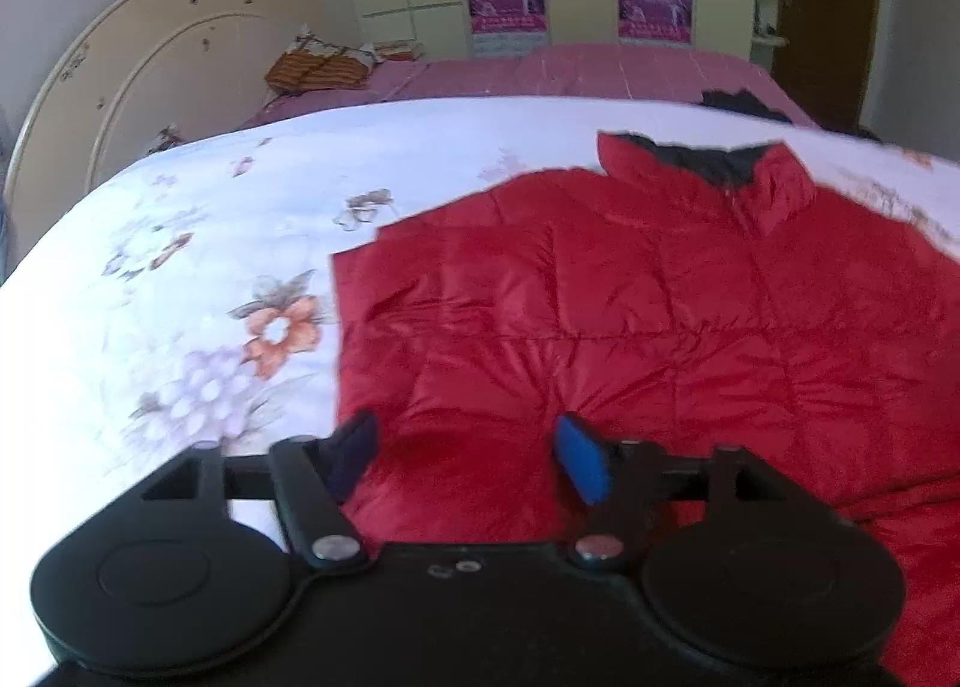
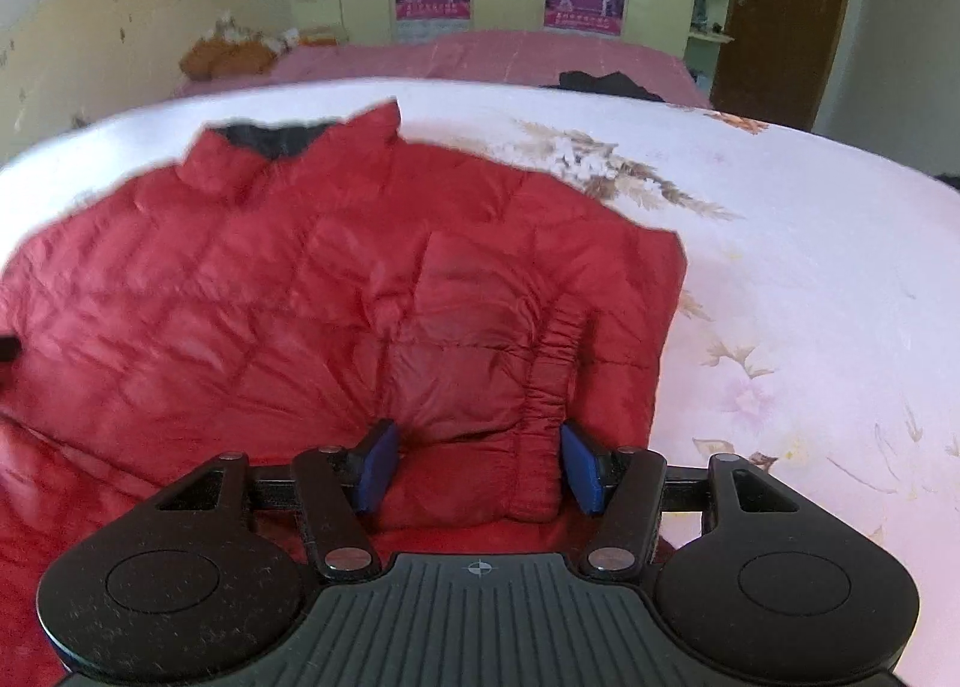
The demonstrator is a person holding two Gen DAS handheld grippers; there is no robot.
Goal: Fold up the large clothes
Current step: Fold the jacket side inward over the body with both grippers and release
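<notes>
- I am holding my left gripper [image 1: 465, 456] low over the red quilted jacket [image 1: 600, 297], its blue pads [image 1: 579, 465] spread wide and pinching nothing; red fabric is lying between them.
- The jacket is lying spread on a white floral bedspread [image 1: 198, 267], running from my left gripper toward 1 o'clock, with its dark-lined collar [image 1: 708, 162] at the far end.
- I am keeping my right gripper [image 2: 477, 462] released too, its pads [image 2: 375, 465] standing either side of a bunched sleeve end with an elastic cuff [image 2: 549, 375]; whether they are touching the cloth I cannot tell.
- From the right wrist, the jacket is stretching toward 11 o'clock, its collar [image 2: 270, 141] far off.
- A pink bed [image 2: 480, 57] is sitting at 12 o'clock beyond the bedspread, with a dark garment [image 2: 606, 84] on its near edge.
</notes>
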